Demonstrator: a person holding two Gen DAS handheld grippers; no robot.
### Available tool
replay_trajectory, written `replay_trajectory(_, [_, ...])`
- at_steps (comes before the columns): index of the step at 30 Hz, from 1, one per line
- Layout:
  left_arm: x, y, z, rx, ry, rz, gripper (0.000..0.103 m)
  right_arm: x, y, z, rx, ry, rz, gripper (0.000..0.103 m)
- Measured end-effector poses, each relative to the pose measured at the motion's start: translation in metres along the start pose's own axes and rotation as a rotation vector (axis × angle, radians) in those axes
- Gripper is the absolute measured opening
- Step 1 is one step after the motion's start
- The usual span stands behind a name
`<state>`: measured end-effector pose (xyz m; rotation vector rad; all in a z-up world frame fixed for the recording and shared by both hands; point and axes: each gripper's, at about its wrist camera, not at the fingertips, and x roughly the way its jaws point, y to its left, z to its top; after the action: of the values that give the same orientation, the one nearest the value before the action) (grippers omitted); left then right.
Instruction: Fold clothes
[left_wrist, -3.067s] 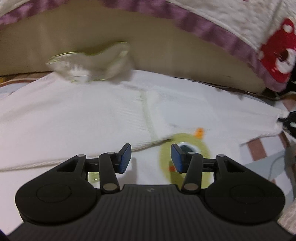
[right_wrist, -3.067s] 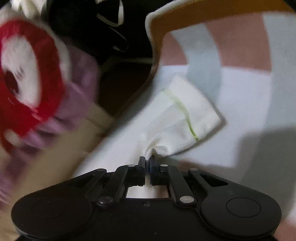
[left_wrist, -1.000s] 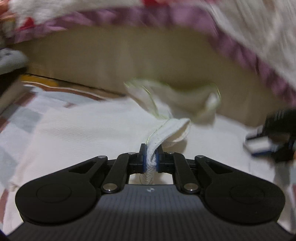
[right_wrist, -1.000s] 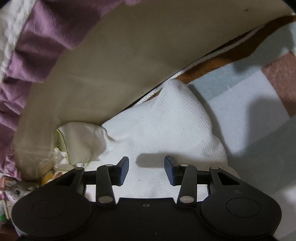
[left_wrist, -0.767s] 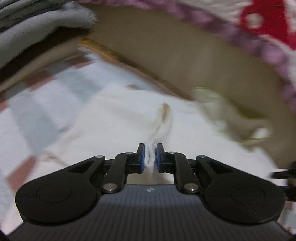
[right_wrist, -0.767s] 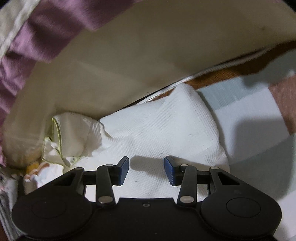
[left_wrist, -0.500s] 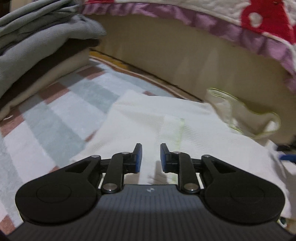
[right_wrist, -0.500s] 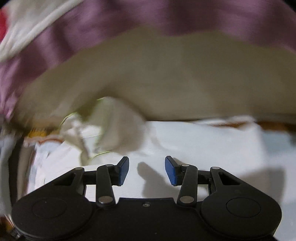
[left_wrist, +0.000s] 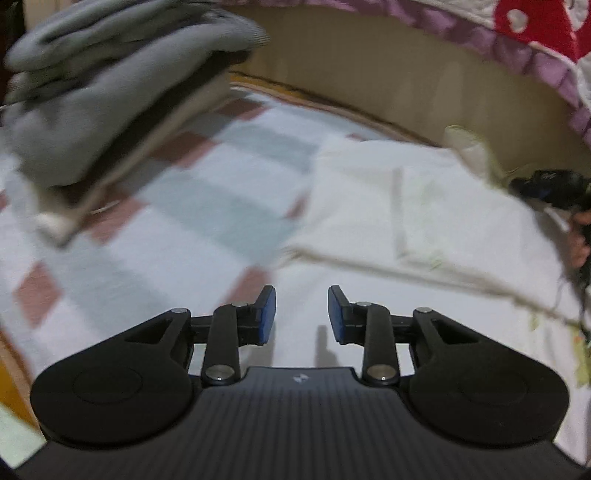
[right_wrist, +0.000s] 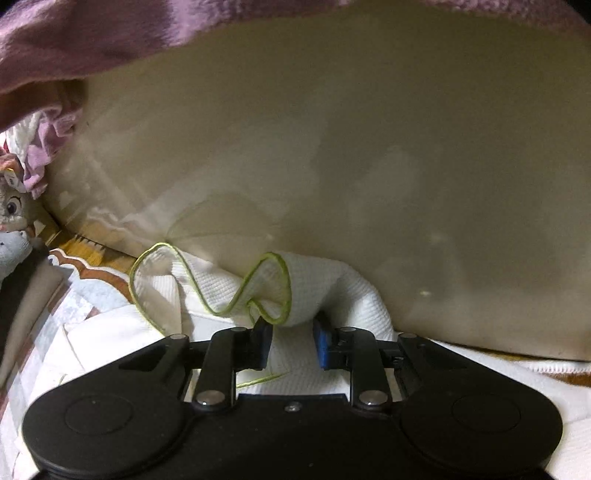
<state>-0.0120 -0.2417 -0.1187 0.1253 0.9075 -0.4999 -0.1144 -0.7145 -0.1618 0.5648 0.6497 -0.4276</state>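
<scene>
no readable text, labels or numbers anywhere

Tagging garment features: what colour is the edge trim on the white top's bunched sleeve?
Lime green piping on the sleeve of the white top, clearest in the right wrist view.

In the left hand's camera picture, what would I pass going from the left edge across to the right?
Stack of folded grey clothes → checked blanket → white garment → the other gripper at the right edge. The left gripper sits open at the bottom middle.
</scene>
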Motion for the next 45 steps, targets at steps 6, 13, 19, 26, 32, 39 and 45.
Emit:
replay_trajectory(6, [-0.030,0.050,-0.019,-0.119,0.022,0.070,0.040,-0.017,0.030,0.007,0.015,0.060,-0.041,0.042])
replay_trajectory(13, [-0.058,0.079,-0.033,-0.154,0.141,0.003,0.041,-0.078,0.029,-0.007,0.321,0.250,0.123,0.047])
replay_trajectory(19, [-0.072,0.073,-0.064,-0.035,0.250,-0.074,0.051,-0.143,0.043,-0.037,0.275,0.469,0.226,0.057])
replay_trajectory(26, [-0.079,0.068,-0.097,0.071,0.352,-0.121,0.057,-0.226,-0.033,-0.049,0.481,0.546,0.168,0.062])
replay_trajectory(32, [-0.080,0.059,-0.114,0.122,0.371,-0.221,0.040,-0.249,-0.087,-0.105,0.601,0.596,0.066,0.067])
replay_trajectory(39, [-0.088,0.062,-0.112,0.126,0.333,-0.228,0.018,-0.253,-0.121,-0.190,0.671,0.740,-0.023,0.067])
replay_trajectory(45, [-0.076,0.056,-0.115,0.164,0.378,-0.196,0.034,-0.257,-0.119,-0.242,0.620,0.882,0.014,0.067])
